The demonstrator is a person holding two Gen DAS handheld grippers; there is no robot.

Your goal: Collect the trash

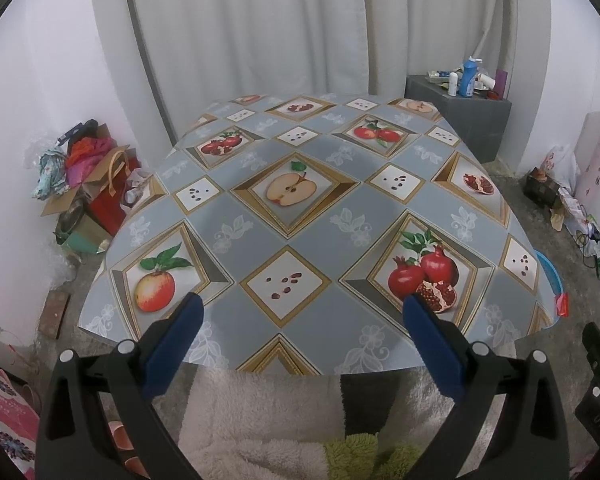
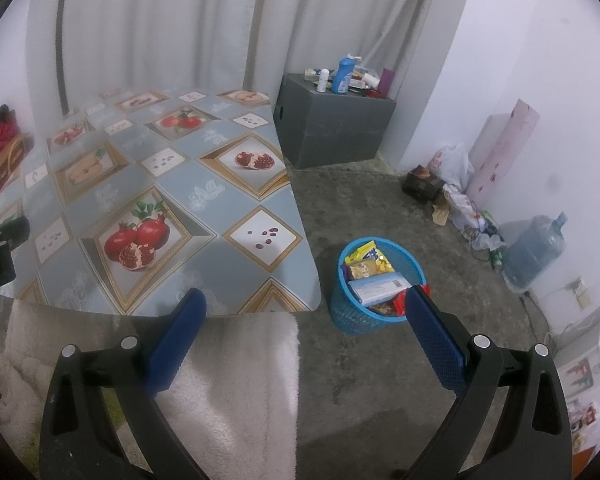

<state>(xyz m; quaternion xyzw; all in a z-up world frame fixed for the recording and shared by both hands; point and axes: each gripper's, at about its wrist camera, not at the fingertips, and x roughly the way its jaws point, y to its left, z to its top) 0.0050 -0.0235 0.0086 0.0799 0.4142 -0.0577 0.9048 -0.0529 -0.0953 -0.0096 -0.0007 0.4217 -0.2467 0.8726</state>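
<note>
Blue mesh bin (image 2: 374,300) full of wrappers | table (image 1: 320,216) bare | left gripper (image 1: 300,312) and right gripper (image 2: 304,304) both spread, empty | scan floor before stopping

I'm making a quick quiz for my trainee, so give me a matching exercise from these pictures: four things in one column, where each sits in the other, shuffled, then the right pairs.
Things:
1. blue basket
2. white-blue box
3. blue bottle
4. big water jug

Places:
A. on the grey cabinet
B. on the floor right of the table
C. on the floor by the right wall
D. inside the basket, on top of wrappers

Pairs: 1-B, 2-D, 3-A, 4-C
</note>
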